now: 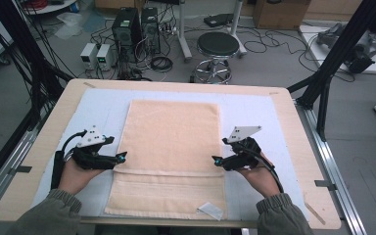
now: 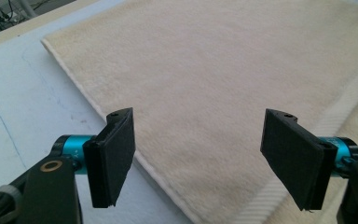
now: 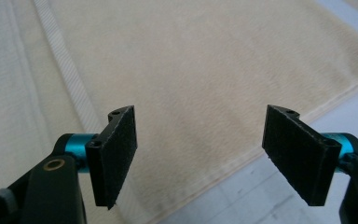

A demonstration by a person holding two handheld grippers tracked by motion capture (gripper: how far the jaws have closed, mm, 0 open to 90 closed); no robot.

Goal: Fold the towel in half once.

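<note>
A cream towel [image 1: 169,147] lies flat on the white mat, its long side running away from me, with a woven band across its near part. My left gripper [image 1: 123,157] hovers at the towel's left edge, pointing inward, jaws wide apart and nothing between them. In the left gripper view the towel [image 2: 223,84] edge runs between the pads [image 2: 114,154]. My right gripper [image 1: 215,160] sits at the towel's right edge, also pointing inward, open and empty. The right gripper view has the towel [image 3: 191,70] hem passing under the pads [image 3: 116,154].
A white mat [image 1: 98,110] covers most of the wooden table [image 1: 293,127]. A small white tag [image 1: 210,210] lies at the towel's near right corner. Beyond the table stand a black stool [image 1: 218,46], computer towers [image 1: 127,27] and cables on the floor.
</note>
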